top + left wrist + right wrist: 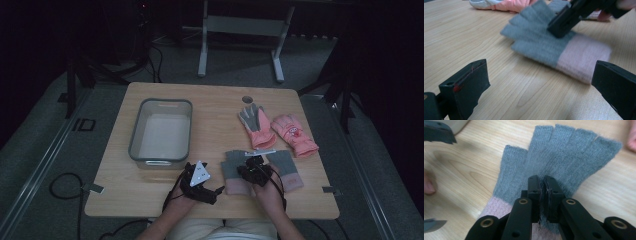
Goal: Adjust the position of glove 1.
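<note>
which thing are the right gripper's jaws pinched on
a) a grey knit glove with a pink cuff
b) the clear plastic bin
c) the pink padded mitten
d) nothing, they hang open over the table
a: in the right gripper view the right gripper has its jaws closed together on the fabric of the grey knit glove, just above its pink cuff.

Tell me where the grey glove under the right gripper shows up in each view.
High view: grey glove lies bottom centre, left of the right gripper.
Left gripper view: upper centre, fingers pointing up-left, pink cuff toward the right.
Right gripper view: centre, spread above the shut right gripper.
Shared landmark: the glove's pink cuff.
</note>
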Demonstrator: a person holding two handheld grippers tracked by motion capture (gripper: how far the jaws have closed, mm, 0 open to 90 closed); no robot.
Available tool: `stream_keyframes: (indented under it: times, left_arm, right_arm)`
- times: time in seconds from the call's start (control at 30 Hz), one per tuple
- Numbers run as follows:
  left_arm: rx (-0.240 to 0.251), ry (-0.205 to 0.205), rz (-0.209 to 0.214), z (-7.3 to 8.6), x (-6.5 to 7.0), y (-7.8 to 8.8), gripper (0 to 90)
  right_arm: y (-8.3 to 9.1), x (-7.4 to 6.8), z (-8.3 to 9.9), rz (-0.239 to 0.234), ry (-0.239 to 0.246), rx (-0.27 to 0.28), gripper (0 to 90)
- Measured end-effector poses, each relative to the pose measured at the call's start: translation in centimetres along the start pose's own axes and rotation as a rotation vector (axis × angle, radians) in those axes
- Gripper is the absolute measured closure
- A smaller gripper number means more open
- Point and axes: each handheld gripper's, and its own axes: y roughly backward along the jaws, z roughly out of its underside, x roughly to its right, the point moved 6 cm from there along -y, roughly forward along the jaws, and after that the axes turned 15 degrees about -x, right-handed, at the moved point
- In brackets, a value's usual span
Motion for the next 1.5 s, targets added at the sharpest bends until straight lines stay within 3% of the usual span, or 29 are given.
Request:
stream_keyframes:
  times: [0.13,0.37,0.43,0.57,0.6,0.63,0.67,0.73,0.83,0.93,1.0,1.03,1.07,1.2,1.27,1.33,1.43,1.5]
  left_arm:
    - [-0.001,0.0,-0.001,0.0,0.0,0.0,0.7]
    - [-0.001,0.002,-0.002,0.0,0.0,0.0,0.6]
    - [-0.001,0.002,0.0,0.0,0.0,0.0,0.6]
    - [-0.001,0.003,-0.001,0.0,0.0,0.0,0.7]
    - [0.001,0.004,-0.007,0.0,-0.1,0.0,0.6]
    - [0.002,0.005,-0.005,0.0,-0.1,0.0,0.6]
    - [0.002,0.007,-0.006,0.0,-0.1,0.0,0.7]
    - [0.002,0.005,-0.008,0.0,-0.1,0.0,0.7]
    - [0.003,0.004,-0.008,0.0,0.0,0.0,0.6]
    - [0.004,0.005,-0.01,0.0,0.0,0.0,0.6]
    - [0.005,0.006,-0.011,0.0,0.0,0.0,0.6]
    - [0.005,0.006,-0.011,0.0,0.0,0.0,0.6]
    - [0.005,0.004,-0.013,0.0,0.0,0.0,0.7]
    - [0.004,0.005,-0.013,-0.1,0.0,-0.1,0.7]
    - [0.003,0.007,-0.014,0.0,0.0,0.0,0.6]
    - [0.002,0.006,-0.017,0.0,-0.1,-0.1,0.6]
    - [0.003,0.005,-0.018,-0.1,0.0,-0.1,0.6]
    - [0.001,0.005,-0.018,0.0,0.0,-0.1,0.6]
  right_arm:
    - [-1.2,0.3,0.4,0.001,-0.014,-0.012,81.6]
    - [-1.5,0.4,0.4,-0.006,0.001,0.002,72.1]
    - [-1.2,0.5,0.4,-0.032,-0.017,0.0,66.4]
    - [0.4,0.8,0.0,-0.025,0.024,0.054,64.7]
    - [1.4,1.5,-0.2,-0.015,0.095,0.095,61.5]
    - [1.7,2.0,-0.2,-0.021,0.132,0.106,60.6]
    - [2.1,2.8,0.0,-0.032,0.151,0.106,60.6]
    - [2.9,4.9,0.4,0.004,0.17,0.102,60.8]
    - [4.7,8.6,1.1,0.034,0.136,0.137,61.0]
    - [6.1,11.3,1.7,0.081,0.134,0.179,62.0]
    - [6.6,13.2,2.3,0.104,0.118,0.18,62.0]
    - [6.6,13.2,2.3,0.104,0.118,0.18,62.0]
    - [6.6,14.4,3.0,0.105,0.102,0.165,62.0]
    - [6.5,15.2,3.9,0.099,0.098,0.15,62.0]
    - [5.6,15.4,4.6,0.079,0.136,0.146,61.8]
    - [4.9,15.6,5.0,0.091,0.162,0.123,61.8]
    - [4.4,15.8,5.3,0.097,0.174,0.113,61.7]
    - [3.4,16.0,5.5,0.071,0.168,0.079,60.4]
